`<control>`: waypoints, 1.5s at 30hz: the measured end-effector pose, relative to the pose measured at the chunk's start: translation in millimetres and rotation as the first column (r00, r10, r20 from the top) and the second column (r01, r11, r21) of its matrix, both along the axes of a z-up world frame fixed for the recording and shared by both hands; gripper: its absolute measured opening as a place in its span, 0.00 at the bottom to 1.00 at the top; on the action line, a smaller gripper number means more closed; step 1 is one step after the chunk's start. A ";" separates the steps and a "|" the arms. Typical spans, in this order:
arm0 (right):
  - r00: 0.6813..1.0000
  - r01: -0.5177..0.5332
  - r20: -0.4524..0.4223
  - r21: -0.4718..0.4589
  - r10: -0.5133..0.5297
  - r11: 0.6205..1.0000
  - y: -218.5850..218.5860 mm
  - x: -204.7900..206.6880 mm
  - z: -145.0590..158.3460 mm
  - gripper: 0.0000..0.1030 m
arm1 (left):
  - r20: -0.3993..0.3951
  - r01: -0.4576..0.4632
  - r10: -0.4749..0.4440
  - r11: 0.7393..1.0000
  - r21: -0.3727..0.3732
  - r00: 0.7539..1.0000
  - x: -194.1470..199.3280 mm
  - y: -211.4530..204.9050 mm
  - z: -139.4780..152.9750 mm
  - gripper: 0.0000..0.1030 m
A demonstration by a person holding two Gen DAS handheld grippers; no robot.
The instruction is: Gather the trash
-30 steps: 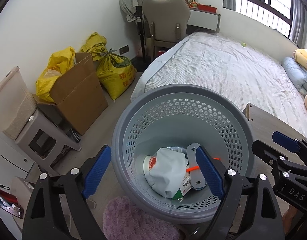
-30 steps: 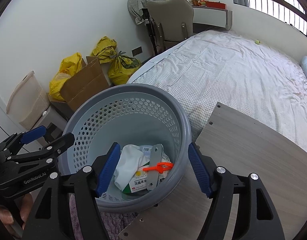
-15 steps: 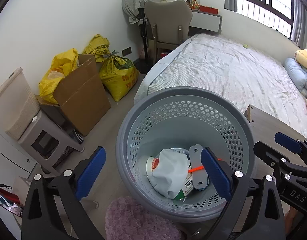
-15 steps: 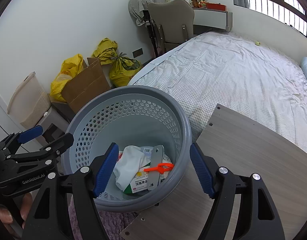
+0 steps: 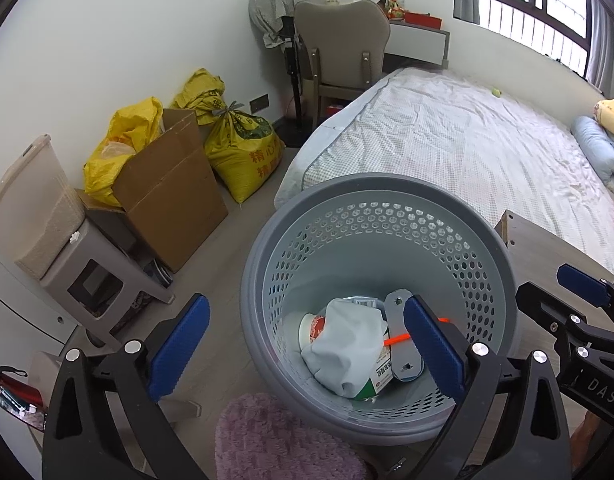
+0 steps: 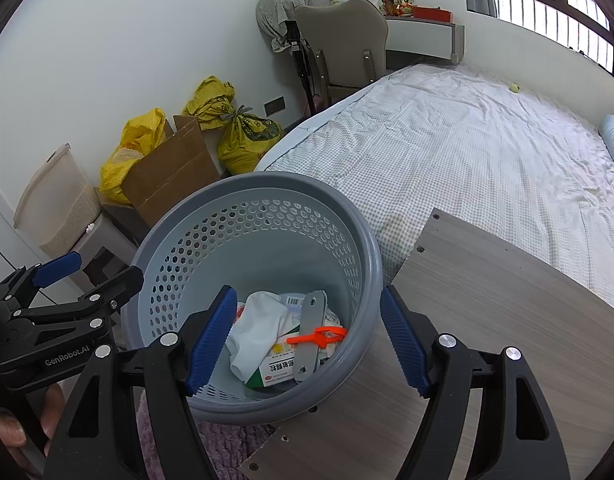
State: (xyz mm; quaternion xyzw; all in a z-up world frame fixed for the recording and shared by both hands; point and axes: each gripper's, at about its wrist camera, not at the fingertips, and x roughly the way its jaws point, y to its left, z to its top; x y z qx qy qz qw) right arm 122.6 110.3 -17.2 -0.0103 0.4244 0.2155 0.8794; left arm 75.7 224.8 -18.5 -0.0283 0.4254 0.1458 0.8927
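A grey perforated basket stands on the floor beside a wooden board. Inside lie a crumpled white cloth, a medicine box, a metal strip, an orange plastic piece and a cup with a red label. My left gripper hangs open above the basket's left wall, one finger outside and one over the trash, holding nothing. My right gripper is open astride the basket's right wall, also holding nothing.
The wooden board lies right of the basket, with a bed behind. A cardboard box, yellow sacks, a plastic stool and a chair line the wall. A purple rug lies near.
The left gripper's jaws have spread wider, its left finger moving further out from the basket wall. The right gripper's jaws opened slightly. The basket and trash have not moved.
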 end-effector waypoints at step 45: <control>1.000 -0.008 0.012 -0.011 0.008 1.000 3.2 -1.8 1.3 0.69 | -0.016 -0.024 0.024 1.000 -0.003 1.000 -0.6 3.8 -3.1 0.94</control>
